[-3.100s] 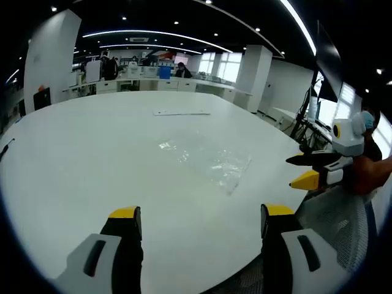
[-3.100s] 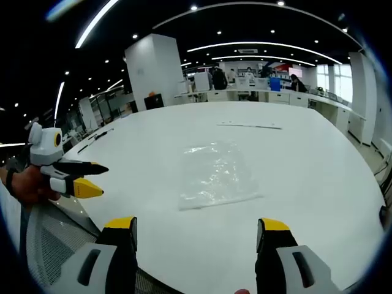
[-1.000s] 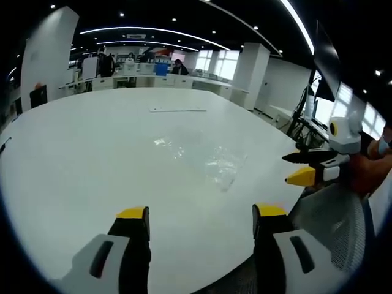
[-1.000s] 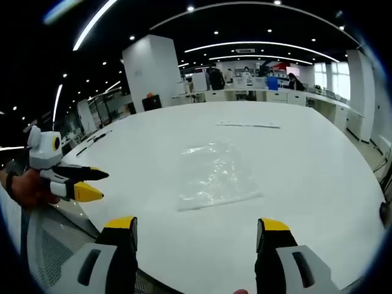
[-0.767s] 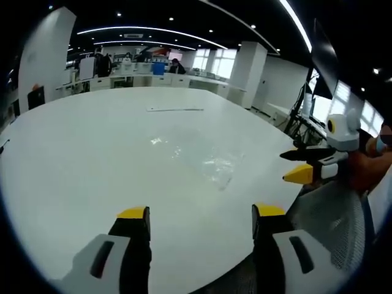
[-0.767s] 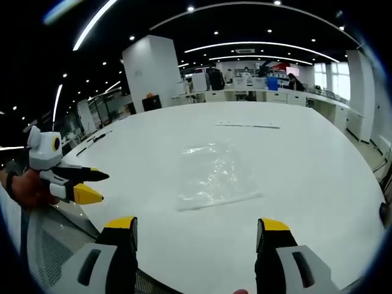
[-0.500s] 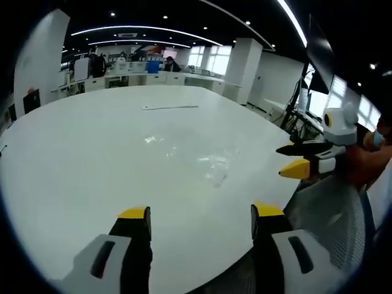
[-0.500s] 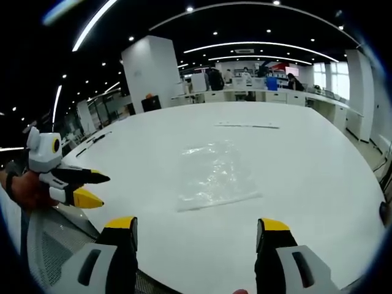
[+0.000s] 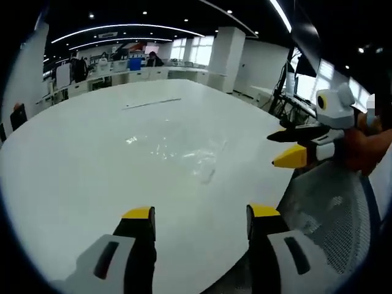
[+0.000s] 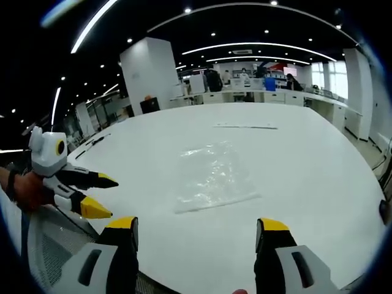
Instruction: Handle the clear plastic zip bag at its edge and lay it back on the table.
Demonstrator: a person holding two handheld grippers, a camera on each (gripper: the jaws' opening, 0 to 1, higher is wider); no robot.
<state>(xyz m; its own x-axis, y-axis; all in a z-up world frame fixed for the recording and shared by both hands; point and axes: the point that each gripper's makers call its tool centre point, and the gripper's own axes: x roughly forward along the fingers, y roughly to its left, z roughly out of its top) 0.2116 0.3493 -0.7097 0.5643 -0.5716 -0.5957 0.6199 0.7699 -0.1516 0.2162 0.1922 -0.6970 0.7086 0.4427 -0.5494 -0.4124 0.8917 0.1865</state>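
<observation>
The clear plastic zip bag [image 10: 213, 175] lies flat on the big white table [image 10: 306, 159], crinkled and shiny. In the left gripper view the zip bag [image 9: 184, 153] is a faint glare ahead of my left gripper [image 9: 199, 214], which is open and holds nothing. My right gripper [image 10: 196, 225] is open too, at the table's near edge, short of the bag. The right gripper [image 9: 285, 150] also enters the left gripper view from the right, jaws apart. The left gripper [image 10: 101, 196] comes into the right gripper view from the left, held by a hand, jaws apart.
A thin pale strip [image 10: 246, 127] lies on the table beyond the bag. A mesh chair [image 9: 331, 208] sits by the table's edge. Desks, monitors and people [image 10: 245, 79] fill the far end of the office, with a white column [image 10: 150, 76] at the left.
The left gripper's camera has swung, so its view has shifted left. In the right gripper view the left gripper has moved a little right and lower. The bag stays flat on the table.
</observation>
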